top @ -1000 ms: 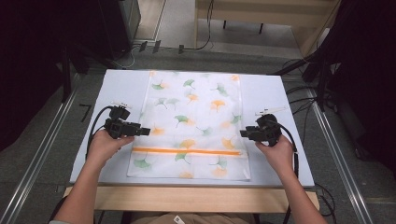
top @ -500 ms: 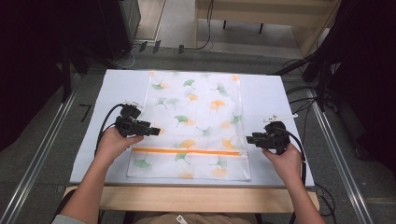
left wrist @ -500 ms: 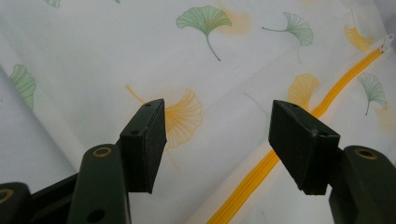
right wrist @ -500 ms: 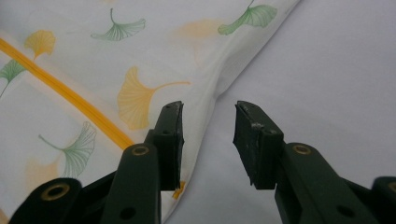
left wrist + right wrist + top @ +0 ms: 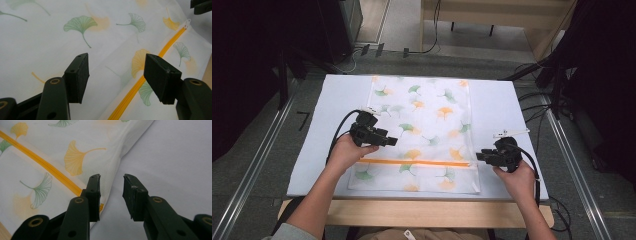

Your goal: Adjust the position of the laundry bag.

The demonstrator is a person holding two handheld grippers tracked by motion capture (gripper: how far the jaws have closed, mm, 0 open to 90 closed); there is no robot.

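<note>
Two grippers are in your hands over the near half of a white pillowcase (image 5: 422, 130) printed with green and orange ginkgo leaves, which lies flat on the pale tabletop (image 5: 319, 150). Nearest you, along the case's near end, an orange zipper (image 5: 414, 163) runs straight across its width. Your right gripper (image 5: 479, 156) sits at the right end of that zipper, at the case's right edge; in the right gripper view (image 5: 111, 185) its jaws stand a modest gap apart and have just been closing, with the cloth's edge and the zipper's end below and beside the one jaw, the other over bare tabletop, and nothing pinched between the pads. Your left gripper (image 5: 393, 142) lies a little farther from you, above the left part of the case, just beyond the zipper line. In the left gripper view (image 5: 116, 75) its jaws are spread wide over the printed cloth, gripping nothing, with the zipper running off toward its small white pull (image 5: 187, 23) at the far end.
</note>
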